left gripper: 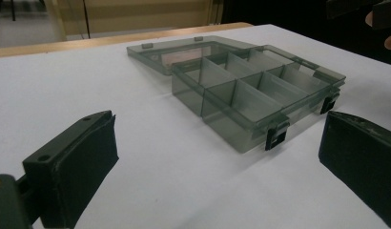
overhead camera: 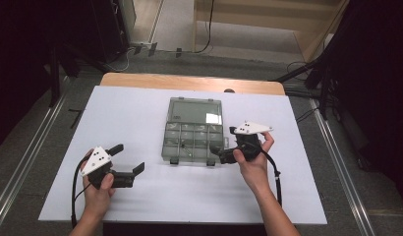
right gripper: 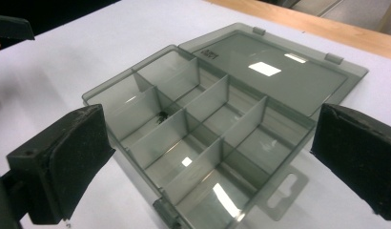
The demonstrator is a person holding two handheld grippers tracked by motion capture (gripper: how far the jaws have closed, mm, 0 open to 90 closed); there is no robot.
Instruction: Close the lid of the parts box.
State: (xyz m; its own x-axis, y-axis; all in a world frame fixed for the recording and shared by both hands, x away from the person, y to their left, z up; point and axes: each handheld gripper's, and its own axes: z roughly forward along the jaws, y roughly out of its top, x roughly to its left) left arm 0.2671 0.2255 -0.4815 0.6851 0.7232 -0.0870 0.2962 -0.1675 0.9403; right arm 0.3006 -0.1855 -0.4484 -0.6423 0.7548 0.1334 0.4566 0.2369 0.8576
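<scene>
**Smoky plastic organizer box lies nearest the right gripper**

Black jaws of the right gripper (overhead camera: pixel 228 146) stand spread, just beside the box's right front corner. The left gripper (overhead camera: pixel 127 158), also spread, waits well apart, front-left. The open compartment box (overhead camera: pixel 193 140) sits mid-table, lid (overhead camera: pixel 195 111) folded away behind it.

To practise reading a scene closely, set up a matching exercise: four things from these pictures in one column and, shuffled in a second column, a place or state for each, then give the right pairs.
Things
1. lid
2. organiser box
3. left gripper
4. right gripper

Places or states
A. open, beside the right edge of the box
B. folded back flat on the white sheet, on the far side
C. open, on the white sheet left of the box, apart from it
D. smoky clear, split into compartments, latches on the near side

Pairs: 1-B, 2-D, 3-C, 4-A
</scene>
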